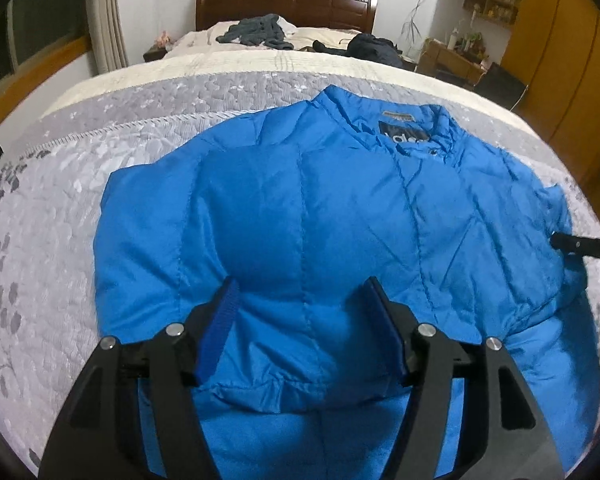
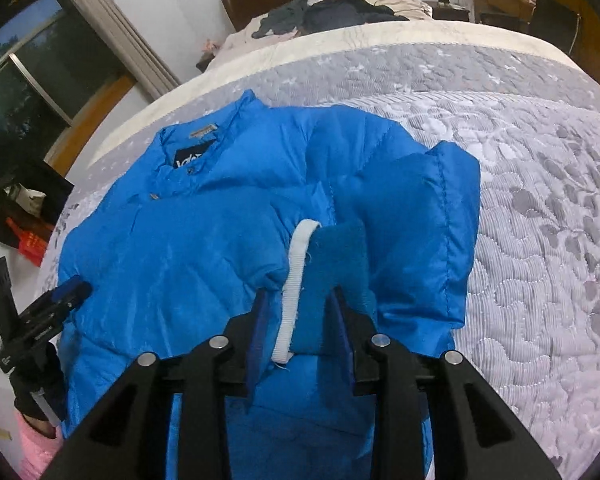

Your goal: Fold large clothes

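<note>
Blue, shiny quilted fabric: a padded jacket (image 1: 300, 208) is laid collar-away on the grey patterned bedspread (image 1: 40, 240) of a bed, with its sleeves already brought in over the body. In the right wrist view a sleeve cuff (image 2: 324, 280) with a white ribbed edge is seen between the fingers of the right tongs (image 2: 302, 304), which are closed part-way around it; firm contact cannot be confirmed. The left tongs (image 1: 302, 296) are spread wide and nothing is held; they are poised over the lower body panel. The jacket is judged light, soft, springy and slippery, so trapped air is expected to push folds open. Hold is best taken at stitched seams, hem or cuffs. Other clothes (image 1: 256, 32) are noted near the headboard.
</note>
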`<state>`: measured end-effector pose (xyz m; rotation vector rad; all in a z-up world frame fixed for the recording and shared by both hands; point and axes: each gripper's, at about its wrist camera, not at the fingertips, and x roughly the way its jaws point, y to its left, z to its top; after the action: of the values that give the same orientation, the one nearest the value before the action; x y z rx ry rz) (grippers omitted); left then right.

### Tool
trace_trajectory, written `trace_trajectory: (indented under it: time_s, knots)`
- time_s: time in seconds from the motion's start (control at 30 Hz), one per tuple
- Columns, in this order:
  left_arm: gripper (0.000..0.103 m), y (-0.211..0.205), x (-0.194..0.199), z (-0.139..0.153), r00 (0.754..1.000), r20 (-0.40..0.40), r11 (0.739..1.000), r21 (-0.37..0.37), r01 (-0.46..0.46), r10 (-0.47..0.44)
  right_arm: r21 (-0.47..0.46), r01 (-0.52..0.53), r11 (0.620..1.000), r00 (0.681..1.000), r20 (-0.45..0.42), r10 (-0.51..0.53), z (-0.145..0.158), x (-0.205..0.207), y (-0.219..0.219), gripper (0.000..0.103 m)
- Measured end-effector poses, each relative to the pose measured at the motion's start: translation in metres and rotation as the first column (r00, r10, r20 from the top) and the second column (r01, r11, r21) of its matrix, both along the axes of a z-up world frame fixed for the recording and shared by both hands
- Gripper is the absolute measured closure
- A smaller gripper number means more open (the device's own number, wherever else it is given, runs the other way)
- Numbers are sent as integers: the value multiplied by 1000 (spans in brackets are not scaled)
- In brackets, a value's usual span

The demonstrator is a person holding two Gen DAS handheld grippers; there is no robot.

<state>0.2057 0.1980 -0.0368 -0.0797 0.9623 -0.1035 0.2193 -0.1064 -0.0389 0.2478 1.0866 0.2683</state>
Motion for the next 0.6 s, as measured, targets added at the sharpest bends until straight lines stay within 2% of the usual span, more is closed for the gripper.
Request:
trace_trajectory:
  time_s: [0.1, 0.2, 0.3, 0.47, 0.6]
  knots:
    - [38, 1, 0, 3, 1000, -8, 1000, -11, -6, 6, -12, 1, 1000, 1000, 12, -1, 1, -2, 2, 72]
    - [38, 9, -13, 18, 1000, -11, 998, -54, -13, 12, 26, 8, 1000, 999, 32, -9, 13, -12, -4, 70]
    - [38, 20, -43, 39, 1000, 7, 996, -88, -5, 5, 53, -25, 998, 997, 80, 21, 32, -41, -9, 61]
    - [28, 46, -119, 59, 999, 36, 998, -56, 23, -21, 22, -83, 996, 989, 122, 80, 52, -106, -18, 48]
    - [24, 76, -183, 51, 1000, -20, 993, -119, 13, -15, 18, -124, 992, 987, 107, 121, 48, -161, -26, 45]
